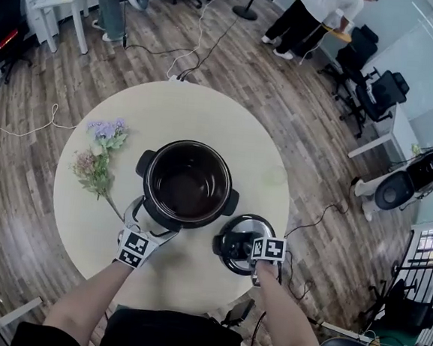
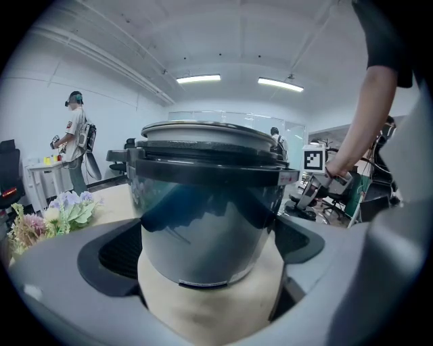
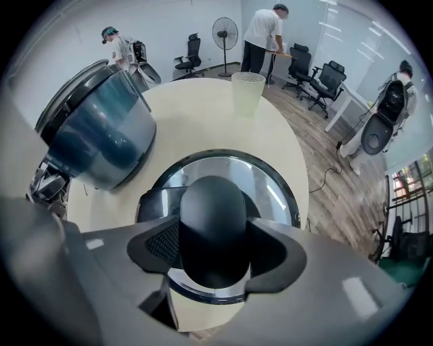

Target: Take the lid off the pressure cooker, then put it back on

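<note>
right gripper view, lid (image 3: 270,184) clasped by hand-held gripper (image 3: 214,249)

pressure cooker (image 1: 187,185): black, open, upright | lid (image 1: 236,229): flat just beside it

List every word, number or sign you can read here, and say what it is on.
No legible words or numbers anywhere.
Black-and-white square markers on the handheld cubes: patterns, not text.
Small red sticker on the silver pressure cooker's black rim: too small to read.
</note>
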### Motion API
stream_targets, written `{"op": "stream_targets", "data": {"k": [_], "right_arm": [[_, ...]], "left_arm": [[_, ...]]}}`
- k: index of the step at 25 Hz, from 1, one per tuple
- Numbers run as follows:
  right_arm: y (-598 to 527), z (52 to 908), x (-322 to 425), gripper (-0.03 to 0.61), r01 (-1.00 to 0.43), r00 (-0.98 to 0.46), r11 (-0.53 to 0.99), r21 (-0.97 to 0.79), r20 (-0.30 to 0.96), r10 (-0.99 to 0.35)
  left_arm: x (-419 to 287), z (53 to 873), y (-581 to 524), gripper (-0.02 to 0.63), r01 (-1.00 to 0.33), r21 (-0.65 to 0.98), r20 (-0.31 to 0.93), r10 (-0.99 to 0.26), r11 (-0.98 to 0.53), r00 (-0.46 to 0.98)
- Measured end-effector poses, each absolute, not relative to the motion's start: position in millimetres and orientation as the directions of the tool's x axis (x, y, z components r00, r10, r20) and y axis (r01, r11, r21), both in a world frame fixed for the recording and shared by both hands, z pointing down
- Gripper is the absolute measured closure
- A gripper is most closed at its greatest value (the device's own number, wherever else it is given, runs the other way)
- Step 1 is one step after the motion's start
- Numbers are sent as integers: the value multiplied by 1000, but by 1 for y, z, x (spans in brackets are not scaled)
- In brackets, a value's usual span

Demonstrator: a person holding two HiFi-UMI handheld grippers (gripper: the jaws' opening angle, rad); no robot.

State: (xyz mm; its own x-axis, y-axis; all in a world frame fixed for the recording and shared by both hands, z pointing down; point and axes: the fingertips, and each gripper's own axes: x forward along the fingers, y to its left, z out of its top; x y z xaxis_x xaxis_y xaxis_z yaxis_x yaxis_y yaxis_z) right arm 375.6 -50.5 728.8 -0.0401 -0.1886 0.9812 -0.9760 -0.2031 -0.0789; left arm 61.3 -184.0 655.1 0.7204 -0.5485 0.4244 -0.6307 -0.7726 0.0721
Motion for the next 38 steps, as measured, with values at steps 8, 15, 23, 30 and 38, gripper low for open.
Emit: {"op": "stream_targets", "data": {"k": [8, 15, 23, 30, 38], "right_arm": [[-50, 728, 377, 281, -970, -20, -229, -78, 970, -244], [-51, 728, 375, 278, -967, -22, -241, -84, 968, -250], [-49, 727, 376, 282, -971, -37, -228, -79, 983, -180], [-48, 701, 387, 285, -977, -93, -174, -122, 982, -163], [-57, 609, 420, 287, -972, -131, -171, -163, 975, -182]], "left_arm": [[63, 657, -184, 25, -631, 76, 432, -545, -772, 719], [63, 656, -184, 25, -631, 78, 435, -543, -772, 718], [62, 655, -182, 25, -631, 81, 443, -539, -771, 716], [64, 658, -183, 25, -630, 86, 447, -535, -772, 717], [63, 658, -183, 25, -631, 89, 444, -536, -771, 718]]}}
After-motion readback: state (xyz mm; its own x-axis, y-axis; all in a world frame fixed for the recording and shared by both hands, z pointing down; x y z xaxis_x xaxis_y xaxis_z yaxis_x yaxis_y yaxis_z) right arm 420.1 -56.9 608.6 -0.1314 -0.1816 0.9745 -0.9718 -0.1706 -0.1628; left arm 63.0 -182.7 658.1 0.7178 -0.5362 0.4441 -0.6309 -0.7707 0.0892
